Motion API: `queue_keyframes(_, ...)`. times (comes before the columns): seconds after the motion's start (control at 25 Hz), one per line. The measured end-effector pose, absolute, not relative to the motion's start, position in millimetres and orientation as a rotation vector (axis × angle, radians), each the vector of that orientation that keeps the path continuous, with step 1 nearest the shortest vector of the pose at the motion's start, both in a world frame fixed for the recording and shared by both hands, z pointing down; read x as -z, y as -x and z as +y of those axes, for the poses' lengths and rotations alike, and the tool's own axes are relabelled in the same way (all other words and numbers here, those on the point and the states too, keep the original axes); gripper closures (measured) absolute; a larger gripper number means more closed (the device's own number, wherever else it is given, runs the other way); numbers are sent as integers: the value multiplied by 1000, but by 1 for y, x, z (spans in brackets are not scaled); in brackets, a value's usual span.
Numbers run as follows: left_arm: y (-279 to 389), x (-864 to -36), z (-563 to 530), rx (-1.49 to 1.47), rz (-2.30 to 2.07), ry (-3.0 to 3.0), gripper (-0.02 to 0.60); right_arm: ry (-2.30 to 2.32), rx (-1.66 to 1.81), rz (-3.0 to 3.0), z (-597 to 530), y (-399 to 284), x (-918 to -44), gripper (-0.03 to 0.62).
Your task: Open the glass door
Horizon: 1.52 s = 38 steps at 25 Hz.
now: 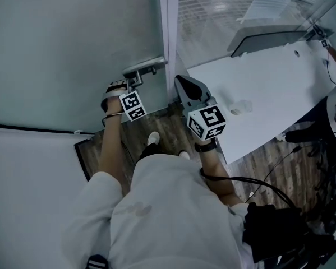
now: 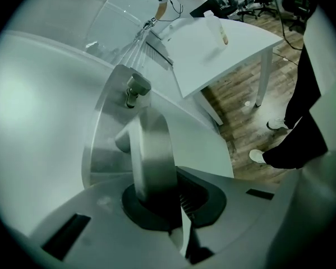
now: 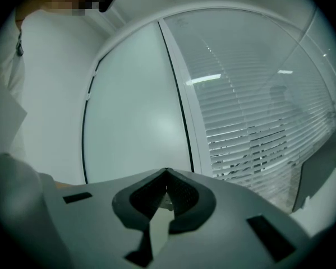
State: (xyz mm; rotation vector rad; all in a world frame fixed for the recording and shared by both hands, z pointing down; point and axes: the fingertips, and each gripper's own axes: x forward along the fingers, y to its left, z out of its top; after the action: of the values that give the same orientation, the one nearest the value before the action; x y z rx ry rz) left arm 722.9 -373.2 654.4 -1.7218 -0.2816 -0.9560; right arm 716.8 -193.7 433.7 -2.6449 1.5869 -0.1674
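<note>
My left claw (image 1: 135, 83) is clenched on the door handle (image 2: 150, 150). The metal lever runs into the hollow between the jaws, and its lower end is lost behind the claw's own body. In the head view my hand (image 1: 114, 94) and the marker cube (image 1: 132, 105) cover most of that grip. The handle sits at the right edge of the glass door (image 1: 72, 49), whose foot my torso hides. My right claw (image 3: 166, 175) is shut on nothing, near the white table (image 1: 268, 88), facing the door and blinds (image 3: 252, 133).
</note>
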Motion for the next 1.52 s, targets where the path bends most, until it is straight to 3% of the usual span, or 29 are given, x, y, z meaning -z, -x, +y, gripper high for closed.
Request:
queue_keyframes(0.76,-658,-646,-328,860,-339,1693,581,2491,246,1813,-133,-618,-459,599)
queue_keyframes(1.52,-599,-657,-289,770,-450,1665,581,2706,91,1369,-69,-587,-421,599)
